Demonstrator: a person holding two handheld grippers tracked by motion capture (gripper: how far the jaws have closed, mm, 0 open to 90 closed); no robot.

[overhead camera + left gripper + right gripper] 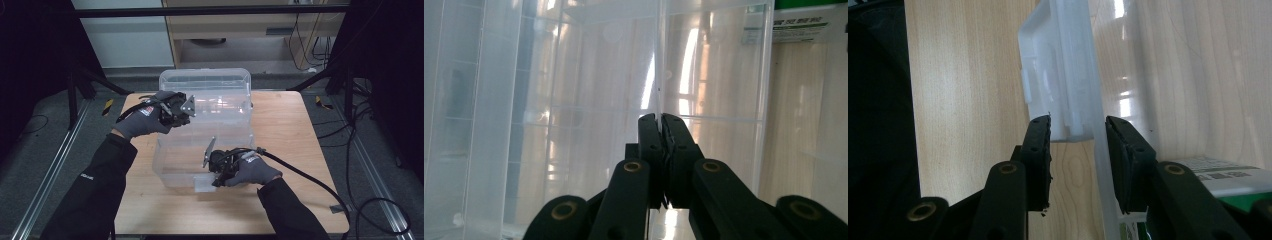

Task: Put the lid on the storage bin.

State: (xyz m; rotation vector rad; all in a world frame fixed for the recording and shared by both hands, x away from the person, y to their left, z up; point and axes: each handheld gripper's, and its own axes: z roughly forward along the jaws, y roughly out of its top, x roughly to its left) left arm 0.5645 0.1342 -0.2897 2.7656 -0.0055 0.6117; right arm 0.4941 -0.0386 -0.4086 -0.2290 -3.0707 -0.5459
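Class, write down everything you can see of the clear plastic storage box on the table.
The clear plastic box sits on the wooden table. It looks like thin, see-through plastic with moulded ribs, and its hinged lid stands raised at the far side. A white latch hangs on the near wall. The left gripper pinches a thin edge of the box; the right gripper straddles the near wall at the latch.
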